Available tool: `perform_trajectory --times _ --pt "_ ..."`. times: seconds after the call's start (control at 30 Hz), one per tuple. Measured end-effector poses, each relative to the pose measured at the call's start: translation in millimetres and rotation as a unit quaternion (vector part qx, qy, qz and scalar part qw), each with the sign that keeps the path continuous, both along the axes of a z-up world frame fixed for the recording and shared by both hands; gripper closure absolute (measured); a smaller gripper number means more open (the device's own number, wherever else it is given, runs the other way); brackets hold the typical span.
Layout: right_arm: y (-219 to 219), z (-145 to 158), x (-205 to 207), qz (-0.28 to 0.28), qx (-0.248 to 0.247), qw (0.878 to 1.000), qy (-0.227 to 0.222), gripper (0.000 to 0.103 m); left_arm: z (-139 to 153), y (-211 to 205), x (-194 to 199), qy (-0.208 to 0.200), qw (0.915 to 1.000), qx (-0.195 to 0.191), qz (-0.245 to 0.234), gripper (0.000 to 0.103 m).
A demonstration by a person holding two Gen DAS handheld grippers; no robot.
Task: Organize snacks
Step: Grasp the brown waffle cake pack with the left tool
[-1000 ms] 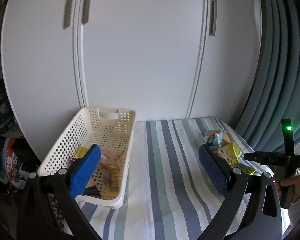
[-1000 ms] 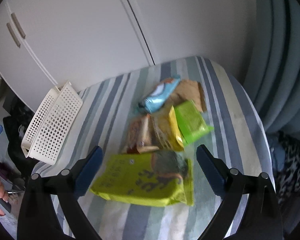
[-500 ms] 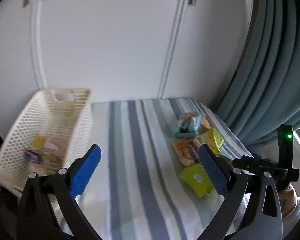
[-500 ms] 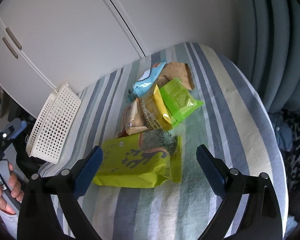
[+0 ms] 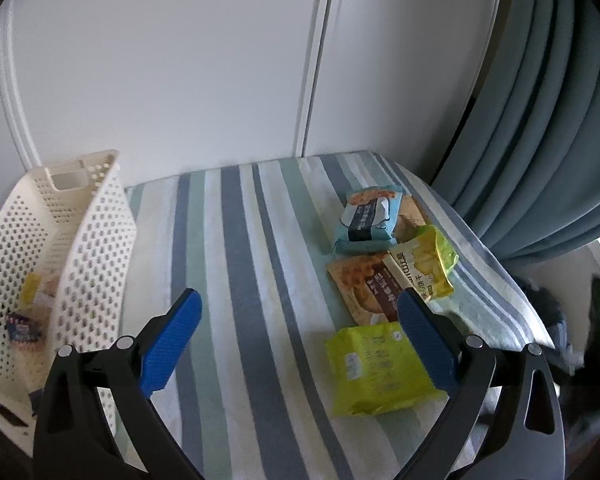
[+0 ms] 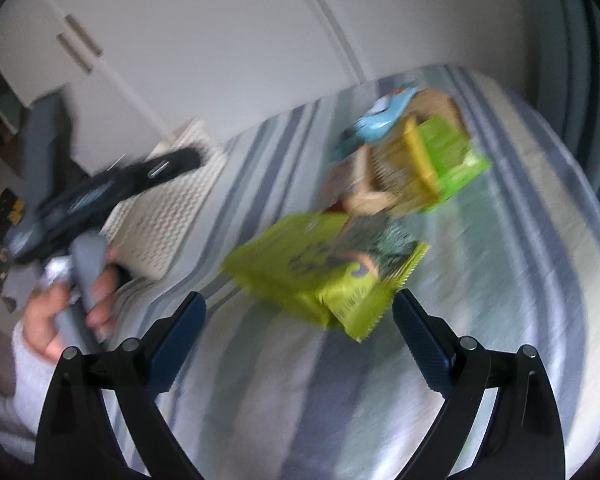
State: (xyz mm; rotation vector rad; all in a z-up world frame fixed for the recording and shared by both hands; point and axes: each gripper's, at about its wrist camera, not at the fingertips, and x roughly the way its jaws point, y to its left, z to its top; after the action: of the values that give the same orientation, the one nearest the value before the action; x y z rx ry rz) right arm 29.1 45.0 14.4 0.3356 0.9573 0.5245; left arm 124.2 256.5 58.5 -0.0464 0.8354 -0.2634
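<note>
A pile of snack packets lies on the striped table. Nearest is a lime-green packet [image 5: 376,372] [image 6: 320,268]; behind it lie a brown waffle packet [image 5: 364,288], a yellow-green packet [image 5: 424,260] [image 6: 444,160] and a light-blue packet [image 5: 366,220] [image 6: 384,116]. The white perforated basket [image 5: 88,248] [image 6: 172,216] at the left holds a few snacks. My left gripper [image 5: 298,340] is open above the cloth, its right finger over the lime-green packet's edge. My right gripper [image 6: 300,340] is open and empty just short of that packet; its view is blurred.
White cupboard doors [image 5: 220,60] stand behind the table and a blue-grey curtain [image 5: 548,120] hangs at the right. The striped cloth [image 5: 240,260] between basket and snacks is bare. A hand [image 6: 60,308] holding the other gripper's handle shows at the left of the right wrist view.
My left gripper has swung from over the basket rightward to the snack pile. My right gripper has dropped closer to the lime-green packet and is moving fast, blurring its view.
</note>
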Motion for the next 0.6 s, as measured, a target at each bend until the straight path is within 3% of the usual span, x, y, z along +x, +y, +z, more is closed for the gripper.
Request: perform_trajectory --times 0.23,0.6 --pt "30 6 -31 0.064 -0.001 0.998 -0.025 0.009 -23 -29 38 0.06 0.9975 -0.021 -0.032 0.004" --pt "-6 12 -35 0.018 -0.019 0.998 -0.049 0.009 -73 -67 73 0.175 0.9772 -0.108 -0.053 0.004"
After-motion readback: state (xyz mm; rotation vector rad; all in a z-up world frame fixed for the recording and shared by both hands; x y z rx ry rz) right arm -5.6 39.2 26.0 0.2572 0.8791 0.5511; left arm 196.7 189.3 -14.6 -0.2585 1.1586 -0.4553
